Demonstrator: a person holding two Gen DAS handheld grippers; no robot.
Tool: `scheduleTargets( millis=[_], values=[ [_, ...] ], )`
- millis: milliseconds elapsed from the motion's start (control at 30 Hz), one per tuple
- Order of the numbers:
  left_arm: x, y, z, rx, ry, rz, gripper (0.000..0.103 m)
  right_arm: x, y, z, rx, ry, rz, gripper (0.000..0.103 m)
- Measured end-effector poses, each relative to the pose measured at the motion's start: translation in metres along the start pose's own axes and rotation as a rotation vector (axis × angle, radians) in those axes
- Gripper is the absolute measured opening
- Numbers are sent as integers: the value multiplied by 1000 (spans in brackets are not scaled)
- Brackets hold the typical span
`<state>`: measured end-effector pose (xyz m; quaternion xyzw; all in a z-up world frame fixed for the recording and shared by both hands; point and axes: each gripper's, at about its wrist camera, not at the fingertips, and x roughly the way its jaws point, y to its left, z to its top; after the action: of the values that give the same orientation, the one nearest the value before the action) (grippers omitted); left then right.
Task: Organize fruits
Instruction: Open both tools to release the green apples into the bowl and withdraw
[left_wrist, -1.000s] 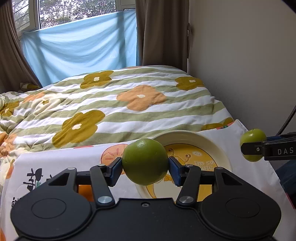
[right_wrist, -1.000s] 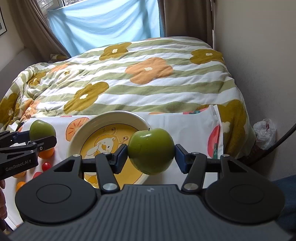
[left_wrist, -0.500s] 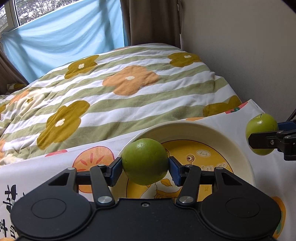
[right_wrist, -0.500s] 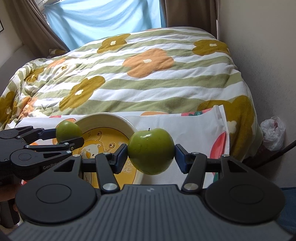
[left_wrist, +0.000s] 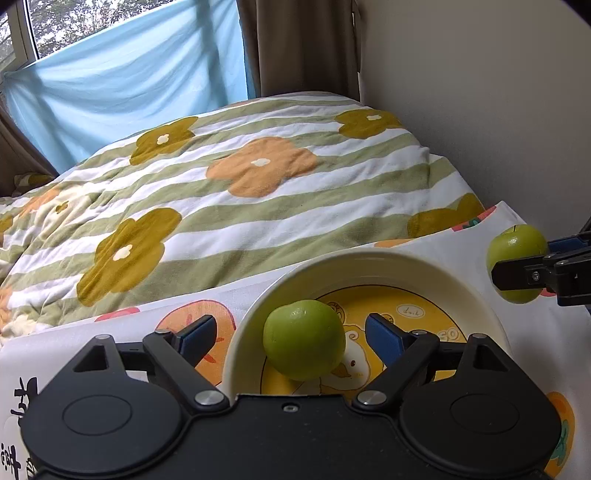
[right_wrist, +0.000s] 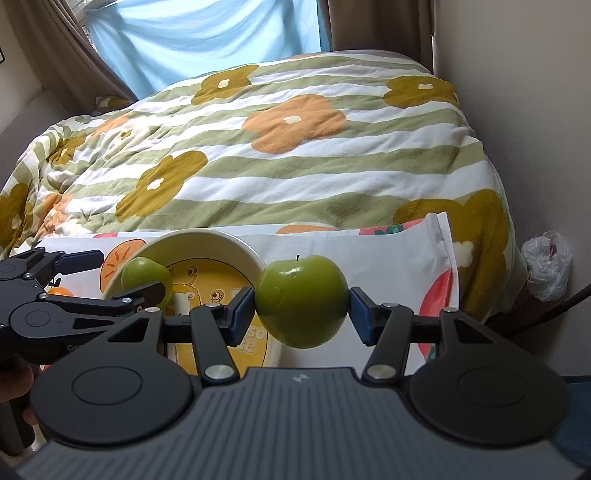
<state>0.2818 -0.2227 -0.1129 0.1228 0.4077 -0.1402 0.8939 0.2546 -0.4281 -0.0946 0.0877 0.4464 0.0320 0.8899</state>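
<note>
My left gripper (left_wrist: 290, 338) is open over the cream bowl (left_wrist: 369, 264) with a yellow cartoon print. A green round fruit (left_wrist: 303, 339) lies loose in the bowl between its spread blue pads, touching neither. My right gripper (right_wrist: 302, 311) is shut on a green apple (right_wrist: 301, 300) with a stem, held above the bowl's right edge. In the left wrist view that apple (left_wrist: 515, 247) shows at the far right. In the right wrist view the bowl (right_wrist: 207, 240) and the loose fruit (right_wrist: 146, 275) show at the left.
The bowl stands on a white fruit-print cloth (left_wrist: 229, 295) at the foot of a bed with a striped flower quilt (left_wrist: 240, 177). A wall runs along the right. A small orange fruit (right_wrist: 61, 291) lies left of the bowl. A plastic bag (right_wrist: 546, 266) sits by the wall.
My left gripper has opened and let go of the green fruit, which now lies in the bowl. My right gripper still holds its apple and has come closer to the bowl.
</note>
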Motion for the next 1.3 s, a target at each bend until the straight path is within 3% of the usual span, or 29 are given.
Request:
scheduleTargets(
  millis=[400, 867, 1067, 1100, 1200, 1300],
  values=[
    [-21, 31, -11, -78, 5, 28, 90, 15, 23, 2, -52, 20, 44, 70],
    [-32, 48, -25, -128, 19, 67, 90, 50, 67, -3, -317, 16, 109, 70],
    [-37, 52, -28, -144, 20, 84, 90, 54, 74, -8, -372, 18, 112, 71],
    [-37, 51, -28, -145, 20, 86, 90, 54, 75, -8, -391, 20, 110, 73],
    [-38, 52, -28, -153, 19, 89, 90, 49, 79, -11, -443, -31, 58, 103],
    [-41, 53, -28, -159, 15, 93, 90, 43, 76, -12, -444, -54, 56, 103]
  ],
)
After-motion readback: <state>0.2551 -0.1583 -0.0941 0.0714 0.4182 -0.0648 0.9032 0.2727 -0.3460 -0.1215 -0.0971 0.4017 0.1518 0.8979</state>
